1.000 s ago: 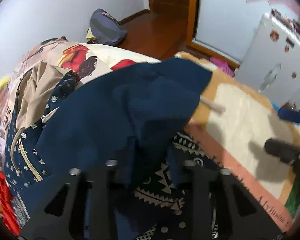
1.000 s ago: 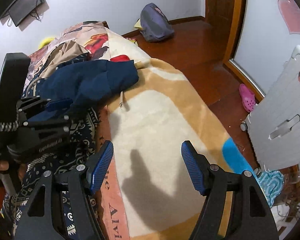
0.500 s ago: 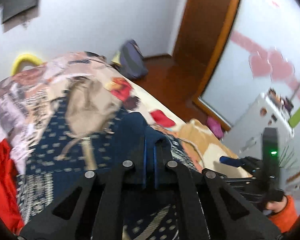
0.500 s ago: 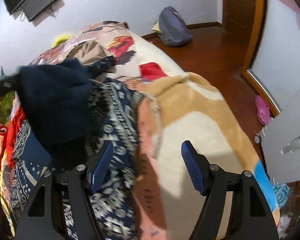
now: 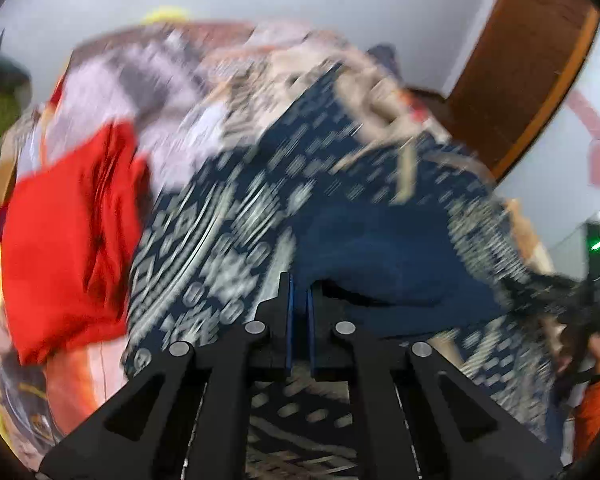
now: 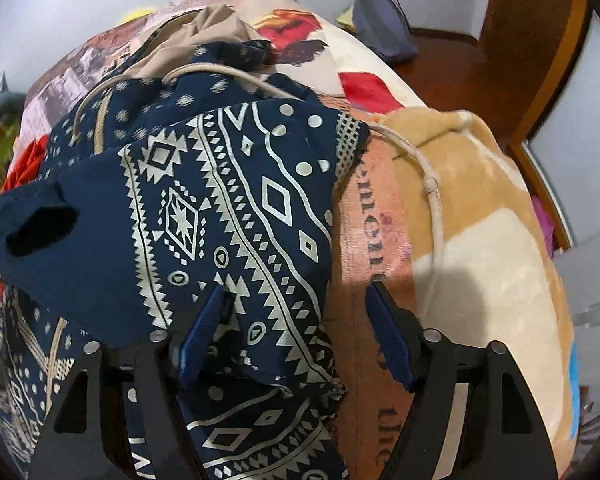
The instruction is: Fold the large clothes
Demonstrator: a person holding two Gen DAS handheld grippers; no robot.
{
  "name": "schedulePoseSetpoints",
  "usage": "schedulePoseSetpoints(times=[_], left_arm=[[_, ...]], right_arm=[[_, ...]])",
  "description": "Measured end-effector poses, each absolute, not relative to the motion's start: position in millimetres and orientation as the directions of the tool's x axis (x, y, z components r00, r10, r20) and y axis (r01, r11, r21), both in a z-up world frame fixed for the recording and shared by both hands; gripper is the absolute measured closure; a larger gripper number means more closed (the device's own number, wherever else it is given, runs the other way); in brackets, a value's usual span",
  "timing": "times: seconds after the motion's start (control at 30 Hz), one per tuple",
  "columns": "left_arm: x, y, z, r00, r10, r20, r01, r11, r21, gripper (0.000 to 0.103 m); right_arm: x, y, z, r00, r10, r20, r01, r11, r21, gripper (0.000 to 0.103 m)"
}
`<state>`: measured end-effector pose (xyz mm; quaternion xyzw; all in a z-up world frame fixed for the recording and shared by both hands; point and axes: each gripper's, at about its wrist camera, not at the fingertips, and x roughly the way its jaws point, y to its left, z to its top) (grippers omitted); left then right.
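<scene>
A navy garment with a white geometric print (image 6: 236,208) lies spread on the bed, with a cream drawstring (image 6: 432,196) trailing over the tan blanket. My right gripper (image 6: 296,332) is open, its jaws wide apart just above the garment's near edge. My left gripper (image 5: 299,320) is shut, its blue pads nearly together over the same print garment (image 5: 236,240), which looks blurred. Whether cloth is pinched between them cannot be told. A plain navy fold (image 5: 380,248) lies just past its tips.
A red garment (image 5: 72,240) lies left on the bed. A tan and cream blanket (image 6: 480,240) covers the right side. A beige garment (image 6: 204,36) lies at the far end. A grey bag (image 6: 384,24) sits on the wood floor by the door.
The left gripper swung left with the navy cloth, which now lies lower and off the tan blanket. The right gripper moved in over the print garment, still open.
</scene>
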<state>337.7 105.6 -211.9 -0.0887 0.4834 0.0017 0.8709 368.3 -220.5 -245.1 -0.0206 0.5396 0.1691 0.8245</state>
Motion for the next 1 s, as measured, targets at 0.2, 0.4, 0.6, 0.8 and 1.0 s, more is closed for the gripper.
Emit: schedulePoseSetpoints(times=[0.2,0.4,0.6,0.8,1.0], left_arm=[[317.2,115.9,-243.6,0.491,-0.001,-0.871,-0.107,0.992,-0.062,0.055],[319.1,99.6,-230.1,0.487,0.067,-0.871,-0.039,0.998,0.055,0.044],[314.3,65.1,-199.6,0.556,-0.046,-0.830,0.107,0.994,0.016,0.041],[339.7,13.0,-211.8,0.513,-0.110,-0.851,0.207,0.978,-0.002,0.041],[363.2,-2.6,-247.2,0.427,-0.083,-0.901,0.164,0.986,-0.014,0.057]], right_arm=[[370.6,-219.2,-246.2,0.370,0.230,-0.900,-0.307,0.945,0.115,0.031],[372.6,-218.0,-245.9,0.375,0.208,-0.903,-0.281,0.954,0.102,0.029],[370.2,-217.7,-245.5,0.380,0.199,-0.903,-0.264,0.959,0.100,0.029],[369.3,-218.2,-245.0,0.383,0.208,-0.900,-0.264,0.958,0.109,0.029],[370.5,-223.2,-246.5,0.379,0.232,-0.896,-0.266,0.955,0.134,0.028]])
